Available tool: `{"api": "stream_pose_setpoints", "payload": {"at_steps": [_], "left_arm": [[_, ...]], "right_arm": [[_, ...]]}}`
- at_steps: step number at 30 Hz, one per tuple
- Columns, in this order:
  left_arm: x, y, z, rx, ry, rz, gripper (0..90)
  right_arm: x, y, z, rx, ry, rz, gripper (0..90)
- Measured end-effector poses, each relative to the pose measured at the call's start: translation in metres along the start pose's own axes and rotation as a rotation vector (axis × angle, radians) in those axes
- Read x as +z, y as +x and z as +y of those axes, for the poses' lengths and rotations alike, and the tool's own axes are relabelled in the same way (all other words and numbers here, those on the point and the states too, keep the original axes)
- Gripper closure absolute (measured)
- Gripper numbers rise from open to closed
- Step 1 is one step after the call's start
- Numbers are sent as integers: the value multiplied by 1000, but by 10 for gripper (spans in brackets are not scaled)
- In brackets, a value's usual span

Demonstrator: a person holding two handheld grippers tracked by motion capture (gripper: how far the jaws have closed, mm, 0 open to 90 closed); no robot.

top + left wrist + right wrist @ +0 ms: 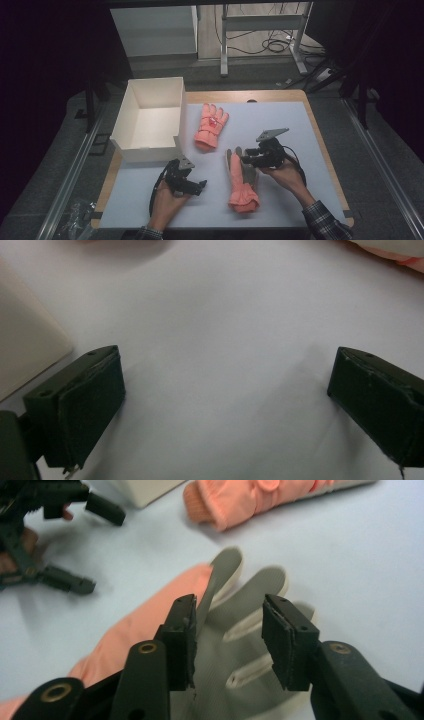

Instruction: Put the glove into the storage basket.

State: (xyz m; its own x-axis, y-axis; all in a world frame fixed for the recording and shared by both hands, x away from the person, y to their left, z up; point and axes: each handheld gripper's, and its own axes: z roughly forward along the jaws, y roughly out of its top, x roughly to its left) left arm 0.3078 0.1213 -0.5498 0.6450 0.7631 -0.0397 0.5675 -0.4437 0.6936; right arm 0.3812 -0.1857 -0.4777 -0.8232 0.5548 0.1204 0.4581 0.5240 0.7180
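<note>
Apparently the work in hand is gathering a pair of pink gloves into the white box (150,117) at the table's (320,165) far left, and this moment falls between letting go and taking a fresh hold. Both gloves lie outside the box. The far glove (210,126) lies flat just right of the box, fingers pointing away from the person. The near glove (242,182) lies further right of the box and closer to the person, grey palm up, cuff toward the person.

The right gripper (245,160) hovers over the fingers of the near glove. In the right gripper view its jaws stand partly apart, astride the grey glove fingers (250,605); the left pad seems to brush a raised edge of the glove, while the other pad stands clear, so nothing is pinched. I judge the glove is resting on the table, not held.

The left gripper (197,186) sits low in front of the box, left of the near glove. Its jaws are spread wide over the bare white surface, with a corner of the box (25,355) at one side, and they hold nothing.

Next, the right gripper likely needs to settle lower and close on a firm fold of the near glove, then carry it across to the box. The soft fabric may slip or trail if only one finger is caught.
</note>
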Motion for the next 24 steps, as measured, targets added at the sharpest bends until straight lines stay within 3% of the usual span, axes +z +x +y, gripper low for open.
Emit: {"api": "stream_pose_setpoints", "payload": {"at_steps": [7,13,19,24], "left_arm": [[0,0,0,6,3,1,20],[0,0,0,6,5,1,20],[0,0,0,6,3,0,20],[0,0,0,6,3,0,20]], "right_arm": [[12,-9,25,18,-12,-42,451],[28,-17,46,45,-27,-28,377],[48,-21,68,48,-21,-40,350],[67,-22,83,21,7,-82,365]]}}
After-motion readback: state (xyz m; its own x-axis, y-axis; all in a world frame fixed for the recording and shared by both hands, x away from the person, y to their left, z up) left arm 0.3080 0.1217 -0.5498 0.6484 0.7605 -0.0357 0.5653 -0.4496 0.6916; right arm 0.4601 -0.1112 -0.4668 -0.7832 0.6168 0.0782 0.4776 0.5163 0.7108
